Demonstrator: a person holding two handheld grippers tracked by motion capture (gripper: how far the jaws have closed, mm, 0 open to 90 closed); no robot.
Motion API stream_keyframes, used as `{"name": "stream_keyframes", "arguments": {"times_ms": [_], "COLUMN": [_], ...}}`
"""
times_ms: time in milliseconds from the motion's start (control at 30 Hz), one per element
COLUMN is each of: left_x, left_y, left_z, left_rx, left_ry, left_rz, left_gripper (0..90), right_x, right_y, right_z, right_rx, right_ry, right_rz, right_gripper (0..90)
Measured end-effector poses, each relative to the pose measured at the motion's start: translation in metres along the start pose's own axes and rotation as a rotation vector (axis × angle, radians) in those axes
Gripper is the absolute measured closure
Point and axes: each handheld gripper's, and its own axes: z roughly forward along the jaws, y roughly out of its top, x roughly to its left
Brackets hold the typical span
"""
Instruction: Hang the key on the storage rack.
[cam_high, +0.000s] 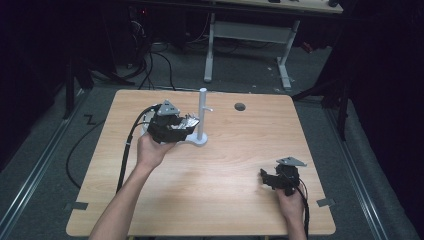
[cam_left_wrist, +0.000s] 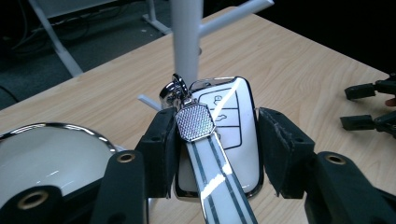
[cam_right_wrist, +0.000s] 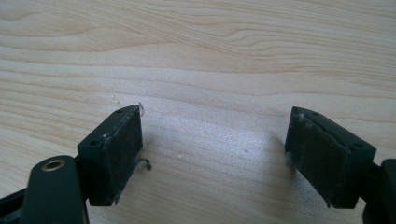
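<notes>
**Left gripper clamps a white car key fob beside the peg stand**

Left gripper (cam_left_wrist: 212, 154) has its two black jaws closed on a glossy white car key fob with a chrome rim (cam_left_wrist: 233, 121), the pads pressing its two long edges. In the left gripper view the fob lies face up between the jaws, showing outlined lock buttons on its white face. A chrome clasp (cam_left_wrist: 173, 91) sits at its top left corner, and from it hangs a small shield-shaped metal tag with a fine glittering mesh surface (cam_left_wrist: 194, 122). Below the tag a shiny white strap with two dark stripes (cam_left_wrist: 219, 182) runs down across the fob toward the camera.

Just behind the fob rises a white upright post with short side pegs (cam_left_wrist: 186, 37); in the high view the left gripper (cam_high: 186, 124) is held just beside this post (cam_high: 202, 115), above its round base on the light wooden table (cam_high: 225, 190), left of the middle. A rounded white object with a chrome edge (cam_left_wrist: 51, 154) shows at the lower left of the left gripper view.

Right gripper (cam_right_wrist: 212, 154) hangs low over bare tabletop with its jaws wide apart and nothing between them; in the high view it (cam_high: 267, 179) is near the table's right front corner, well apart from the fob.
</notes>
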Motion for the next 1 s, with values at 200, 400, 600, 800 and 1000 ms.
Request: {"name": "stream_keyframes", "arguments": {"times_ms": [200, 400, 600, 800, 1000], "left_x": [0.005, 0.004, -0.004, -0.012, -0.018], "left_y": [0.0, 0.001, 0.002, -0.002, -0.006], "left_z": [-0.001, 0.009, 0.018, 0.028, 0.034], "left_rx": [-0.001, 0.016, 0.032, 0.05, 0.066], "left_ry": [-0.019, -0.032, -0.024, -0.016, -0.001], "left_rz": [-0.021, -0.021, 0.013, 0.032, 0.069], "left_gripper": [49.9, 50.0, 50.0, 50.0, 49.9], "right_x": [0.0, 0.0, 0.0, 0.0, 0.0], "right_y": [0.0, 0.0, 0.0, 0.0, 0.0], "right_z": [0.0, 0.0, 0.0, 0.0, 0.0], "right_rx": [0.0, 0.0, 0.0, 0.0, 0.0], "right_ry": [0.0, 0.0, 0.0, 0.0, 0.0], "right_rz": [0.0, 0.0, 0.0, 0.0, 0.0], "right_gripper": [19.2, 19.2, 19.2, 19.2, 19.2]}}
